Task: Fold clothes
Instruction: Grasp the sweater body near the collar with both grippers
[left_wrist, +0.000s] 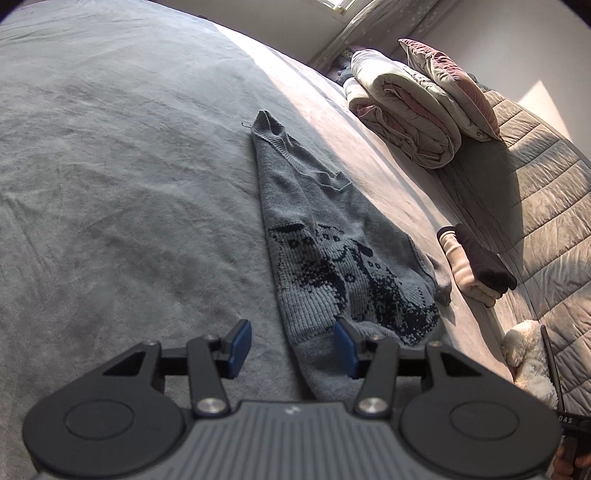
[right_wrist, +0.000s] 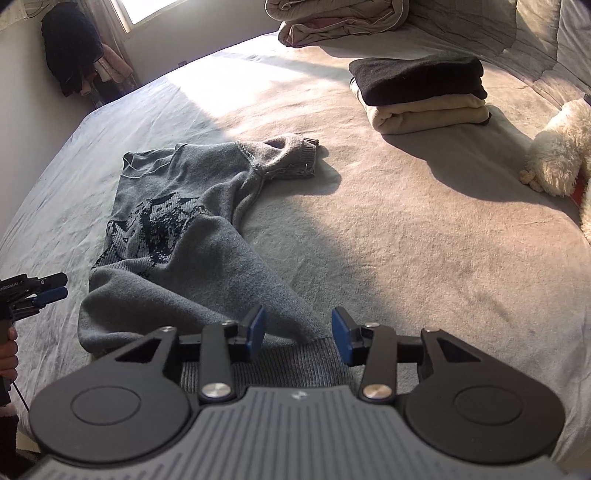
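Observation:
A grey knit sweater (left_wrist: 332, 236) with a dark animal pattern lies partly folded on the bed; it also shows in the right wrist view (right_wrist: 192, 229). My left gripper (left_wrist: 291, 349) is open and empty, hovering over the sweater's near hem. It also shows at the left edge of the right wrist view (right_wrist: 51, 286). My right gripper (right_wrist: 298, 338) is open and empty, just above the ribbed hem (right_wrist: 295, 363) at the sweater's other near corner. One sleeve (right_wrist: 291, 157) lies spread toward the far side.
A grey sheet (left_wrist: 110, 166) covers the bed. A stack of folded clothes, black on cream (right_wrist: 421, 96), sits at the far right. A rolled duvet with pillows (left_wrist: 410, 110) lies beyond. A white fluffy toy (right_wrist: 561, 155) lies at the right edge.

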